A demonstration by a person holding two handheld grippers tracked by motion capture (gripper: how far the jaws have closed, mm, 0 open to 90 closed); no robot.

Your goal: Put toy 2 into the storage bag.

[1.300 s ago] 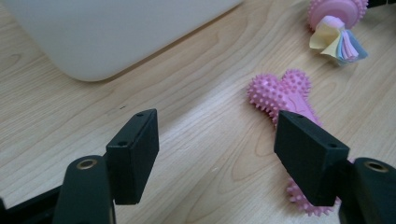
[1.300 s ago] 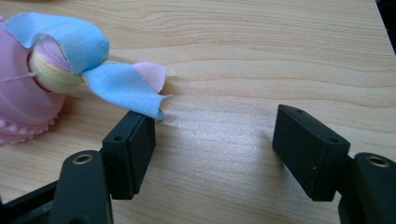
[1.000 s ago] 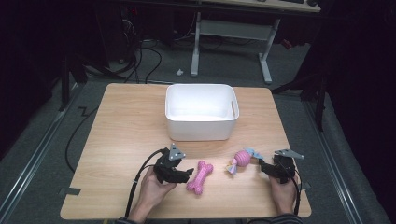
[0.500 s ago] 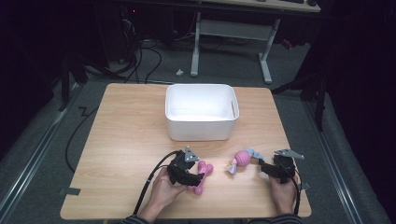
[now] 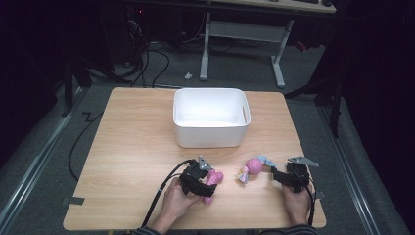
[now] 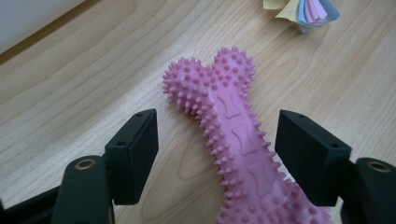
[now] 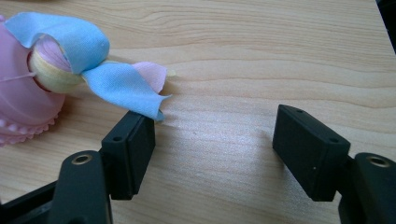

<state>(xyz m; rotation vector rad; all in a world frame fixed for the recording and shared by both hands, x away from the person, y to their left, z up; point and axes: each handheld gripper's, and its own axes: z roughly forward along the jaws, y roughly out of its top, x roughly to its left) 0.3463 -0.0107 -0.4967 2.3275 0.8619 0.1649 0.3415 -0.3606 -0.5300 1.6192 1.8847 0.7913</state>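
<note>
A pink spiky rubber bone (image 5: 214, 180) (image 6: 233, 135) lies on the wooden table (image 5: 132, 147) near the front edge. My left gripper (image 5: 207, 182) (image 6: 217, 149) is low over it, open, with the bone's shaft between its two black pads. The jaws have just been opening a little, and neither pad presses on the bone. To the right lies a candy-shaped cloth toy (image 5: 253, 167) (image 7: 28, 102), pink with blue and yellow ends. My right gripper (image 5: 274, 175) (image 7: 215, 149) stands open beside the toy's blue end, which brushes the left pad, with bare wood between the pads.
A white plastic bin (image 5: 210, 132) stands at the middle back of the table, its inside bare. The candy toy's folded end (image 6: 306, 9) and the bin's wall (image 6: 28, 18) lie beyond the bone in the left gripper view. Cables trail from both grippers toward the front edge.
My left gripper has moved right and down, from beside the bone to astride it. The right gripper and the candy toy have stayed in place.
</note>
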